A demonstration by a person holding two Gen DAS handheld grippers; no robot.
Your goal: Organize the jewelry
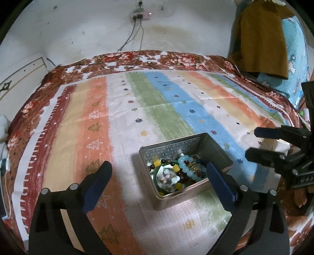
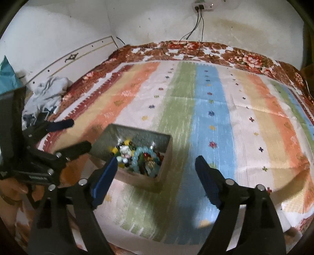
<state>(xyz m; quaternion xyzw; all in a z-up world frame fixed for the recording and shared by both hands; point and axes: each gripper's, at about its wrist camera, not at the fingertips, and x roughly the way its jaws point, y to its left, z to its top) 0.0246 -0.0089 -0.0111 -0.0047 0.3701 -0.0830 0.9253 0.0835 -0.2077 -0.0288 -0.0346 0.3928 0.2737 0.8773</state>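
An open silver tin box (image 1: 214, 151) stands on the striped cloth (image 1: 121, 109). It holds a heap of bead bracelets (image 1: 182, 172), among them a pale blue one (image 1: 188, 164) and yellow beads. My left gripper (image 1: 159, 172) is open and empty, its right finger beside the box's near right corner. My right gripper (image 1: 253, 143) shows at the right, open and empty. In the right wrist view the box (image 2: 166, 141) with the bracelets (image 2: 141, 158) lies left of centre. My right gripper (image 2: 157, 164) is open just in front of it. My left gripper (image 2: 78, 135) is open at the left.
A flowered blanket (image 1: 176, 58) lies under the striped cloth, against a white wall with a power strip (image 1: 140, 16) and cables. A brown garment (image 1: 263, 39) hangs at the back right. A crumpled grey cloth (image 2: 47, 92) lies at the left edge.
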